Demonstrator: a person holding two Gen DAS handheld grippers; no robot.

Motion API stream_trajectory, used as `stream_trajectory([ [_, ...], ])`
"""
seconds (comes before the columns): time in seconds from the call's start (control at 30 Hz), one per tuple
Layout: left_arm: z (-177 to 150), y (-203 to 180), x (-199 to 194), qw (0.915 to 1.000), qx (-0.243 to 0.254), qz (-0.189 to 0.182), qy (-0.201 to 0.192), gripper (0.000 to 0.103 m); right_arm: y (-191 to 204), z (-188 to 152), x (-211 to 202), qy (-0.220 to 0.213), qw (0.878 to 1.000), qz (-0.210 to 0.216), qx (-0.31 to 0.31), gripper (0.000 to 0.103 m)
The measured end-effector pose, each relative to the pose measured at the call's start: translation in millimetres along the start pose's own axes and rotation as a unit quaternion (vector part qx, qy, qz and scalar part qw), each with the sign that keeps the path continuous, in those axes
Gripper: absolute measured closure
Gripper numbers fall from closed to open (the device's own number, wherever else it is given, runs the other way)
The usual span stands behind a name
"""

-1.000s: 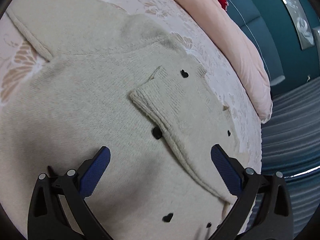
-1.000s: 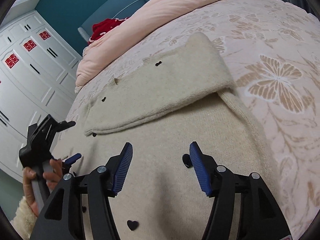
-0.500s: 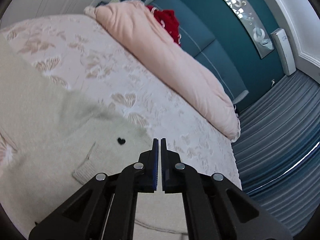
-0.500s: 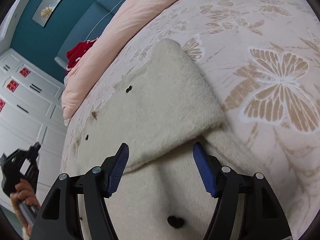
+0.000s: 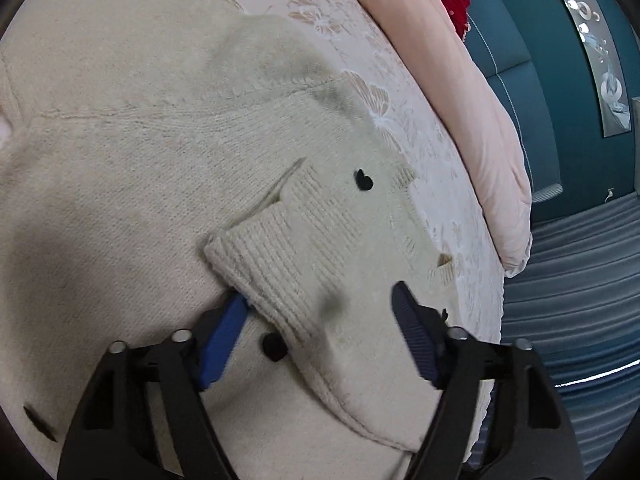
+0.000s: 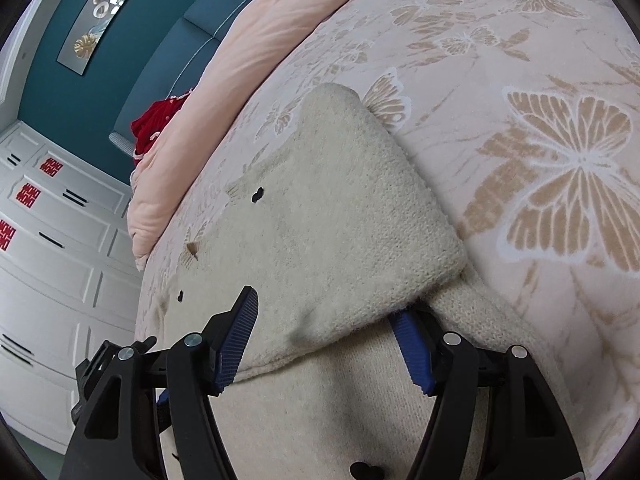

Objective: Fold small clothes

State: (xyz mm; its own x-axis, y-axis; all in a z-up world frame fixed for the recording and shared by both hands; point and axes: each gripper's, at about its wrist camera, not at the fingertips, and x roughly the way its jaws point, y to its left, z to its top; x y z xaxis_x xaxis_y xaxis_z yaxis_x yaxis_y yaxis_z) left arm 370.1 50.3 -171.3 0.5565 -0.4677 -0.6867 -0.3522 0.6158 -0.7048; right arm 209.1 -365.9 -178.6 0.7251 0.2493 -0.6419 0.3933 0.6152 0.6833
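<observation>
Left gripper point(image 5: 320, 320): your spread jaws, just opening, straddle the folded sleeve cuff point(image 5: 280, 256), lower pad beneath.
Right gripper point(image 6: 328, 340): spread around the other sleeve's point(image 6: 360, 232) hem.
Cardigan point(image 5: 120, 160): lies straight ahead on bedspread point(image 6: 520, 60).

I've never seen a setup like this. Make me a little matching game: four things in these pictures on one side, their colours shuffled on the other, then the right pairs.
Things:
1. sweater
2. quilt
3. bundle of cloth by the headboard
4. wardrobe doors

Colours:
A. white
B. red
C. cream with small black hearts
D. pale pink

Pairs: 1-C, 2-D, 3-B, 4-A
</observation>
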Motion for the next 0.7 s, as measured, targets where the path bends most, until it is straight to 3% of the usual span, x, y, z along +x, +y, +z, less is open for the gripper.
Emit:
stream_trajectory([
  [0.03, 3.9, -4.9, 3.1, 0.9995, 0.002, -0.028, 0.014, 0.089, 0.5, 1.3, 0.3, -0.002, 1.0, -0.001, 0.0, 0.037],
  [0.07, 8.1, -12.2, 4.5, 0.9983, 0.009, -0.05, 0.028, 0.098, 1.3, 3.1, 1.3, -0.002, 1.0, 0.0, -0.003, 0.038],
  [0.1, 12.2, -22.2, -2.0, 0.9971, 0.023, -0.07, 0.018, 0.095, 2.3, 5.1, 1.7, -0.002, 1.0, 0.005, -0.005, 0.046],
  [0.13, 14.4, -32.5, -14.0, 0.9952, 0.042, -0.088, -0.003, 0.095, 4.1, 7.3, 1.4, 0.001, 1.0, 0.021, -0.01, 0.073],
  [0.17, 16.8, -44.3, -29.5, 0.9914, 0.069, -0.107, -0.03, 0.096, 6.9, 9.8, -1.4, 0.0, 0.999, 0.038, -0.015, 0.088],
  [0.2, 17.8, -53.1, -43.5, 0.9872, 0.09, -0.121, -0.051, 0.096, 9.8, 12.0, -7.7, -0.012, 0.999, 0.048, -0.019, 0.092],
  [0.27, 19.6, -59.9, -64.1, 0.9816, 0.112, -0.132, -0.081, 0.095, 14.4, 14.9, -23.7, -0.046, 0.996, 0.071, -0.033, 0.093],
  [0.33, 20.6, -48.1, -66.2, 0.9827, 0.114, -0.117, -0.087, 0.095, 12.8, 13.6, -19.7, -0.048, 0.997, 0.018, -0.061, 0.095],
  [0.4, 15.7, -18.6, -48.6, 0.9904, 0.101, -0.061, -0.072, 0.095, -2.7, 6.7, 0.3, -0.009, 0.996, -0.057, -0.061, 0.095],
  [0.43, 11.7, -0.6, -34.2, 0.9942, 0.089, -0.032, -0.053, 0.095, -11.6, 2.4, 7.0, 0.008, 0.996, -0.072, -0.057, 0.097],
  [0.5, 2.9, 36.1, -10.8, 0.9982, 0.055, 0.01, -0.022, 0.095, -19.8, 0.2, 0.4, 0.007, 0.997, -0.056, -0.048, 0.098],
  [0.57, -3.5, 54.4, -13.3, 0.9975, 0.043, -0.035, -0.044, 0.094, -19.5, -1.2, -9.7, 0.013, 0.997, -0.057, -0.05, 0.093],
  [0.63, -5.6, 53.9, -15.4, 0.9964, 0.06, -0.031, -0.051, 0.094, -16.7, -8.8, -28.3, -0.003, 0.996, -0.067, -0.058, 0.083],
  [0.7, -10.8, 49.9, -15.8, 0.9925, 0.102, -0.018, -0.065, 0.094, -6.6, -16.7, -51.6, -0.042, 0.993, -0.08, -0.077, 0.083],
])
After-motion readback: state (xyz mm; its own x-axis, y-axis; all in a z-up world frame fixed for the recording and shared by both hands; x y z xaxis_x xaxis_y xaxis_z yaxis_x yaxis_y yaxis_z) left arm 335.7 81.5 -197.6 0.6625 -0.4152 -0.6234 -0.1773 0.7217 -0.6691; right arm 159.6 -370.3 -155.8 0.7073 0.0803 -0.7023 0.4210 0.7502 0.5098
